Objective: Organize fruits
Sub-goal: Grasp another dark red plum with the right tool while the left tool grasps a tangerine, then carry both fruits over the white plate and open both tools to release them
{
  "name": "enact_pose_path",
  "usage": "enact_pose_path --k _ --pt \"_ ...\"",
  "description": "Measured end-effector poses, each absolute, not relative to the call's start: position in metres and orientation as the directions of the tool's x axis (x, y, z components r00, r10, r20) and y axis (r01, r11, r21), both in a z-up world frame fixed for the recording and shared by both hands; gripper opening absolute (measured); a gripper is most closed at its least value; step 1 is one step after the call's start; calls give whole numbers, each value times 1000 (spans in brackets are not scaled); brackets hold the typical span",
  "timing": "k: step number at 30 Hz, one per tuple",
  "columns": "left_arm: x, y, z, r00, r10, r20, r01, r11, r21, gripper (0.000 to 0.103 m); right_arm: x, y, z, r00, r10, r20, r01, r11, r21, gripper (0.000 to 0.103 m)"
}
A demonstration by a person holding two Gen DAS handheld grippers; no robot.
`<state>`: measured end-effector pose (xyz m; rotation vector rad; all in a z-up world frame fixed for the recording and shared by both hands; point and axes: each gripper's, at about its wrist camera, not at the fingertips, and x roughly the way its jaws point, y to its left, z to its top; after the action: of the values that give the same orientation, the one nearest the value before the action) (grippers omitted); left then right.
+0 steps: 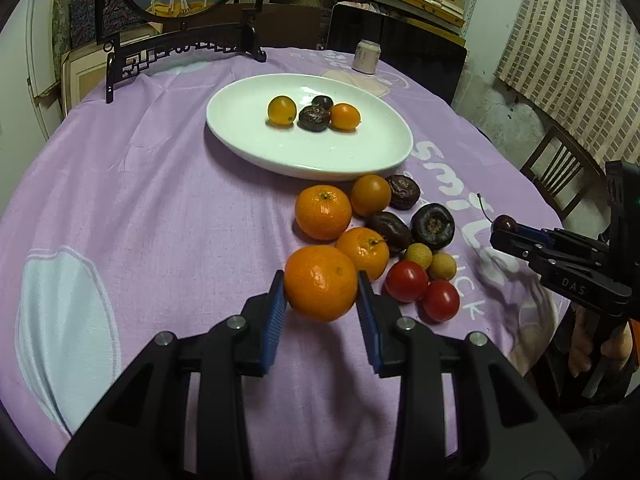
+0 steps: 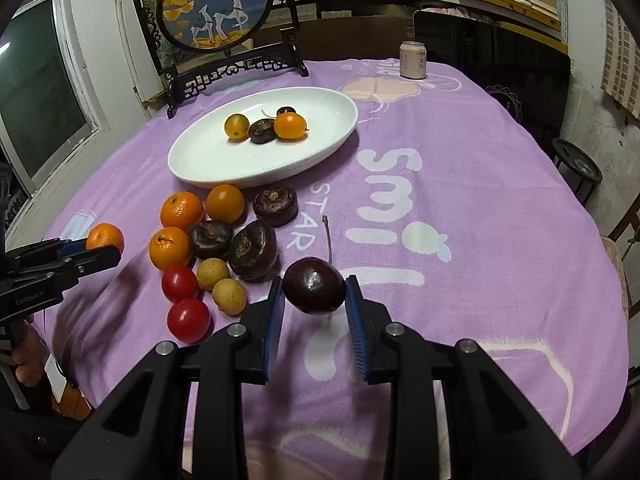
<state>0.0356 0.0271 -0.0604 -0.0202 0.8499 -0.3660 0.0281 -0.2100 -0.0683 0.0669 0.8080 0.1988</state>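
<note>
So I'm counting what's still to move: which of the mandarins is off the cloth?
The mandarin clamped in the left gripper, nearest that camera. The other two mandarins lie on the purple cloth.

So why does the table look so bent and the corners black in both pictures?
Left wrist view: fisheye lens bulges the purple tablecloth, black corners are lens edge. Right wrist view: same curving, with glare on the dark glossy cherry.

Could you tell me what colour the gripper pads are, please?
Blue, ribbed pads; clearest in the right wrist view.
</note>
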Motion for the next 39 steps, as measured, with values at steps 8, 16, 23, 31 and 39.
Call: enact_pose_path --k 8,16,23,31,39 --pt "36 27 -55 608 -323 -725 316 936 -153 35 31 -206 -67 670 210 -712 -168 977 130 31" --pt "77 25 -35 644 -256 -721 266 958 -103 35 70 -173 -43 661 249 -708 -251 962 104 31" --pt "165 20 -3 680 -160 -716 174 983 -55 35 144 -145 -12 665 221 -713 -267 962 50 31" --pt "276 15 -8 634 -116 -764 68 993 -95 35 235 -133 -16 660 186 -728 -215 975 54 31" --pt "299 0 -30 599 -133 -790 89 991 -99 35 262 -134 -37 621 173 -765 -195 979 64 31"
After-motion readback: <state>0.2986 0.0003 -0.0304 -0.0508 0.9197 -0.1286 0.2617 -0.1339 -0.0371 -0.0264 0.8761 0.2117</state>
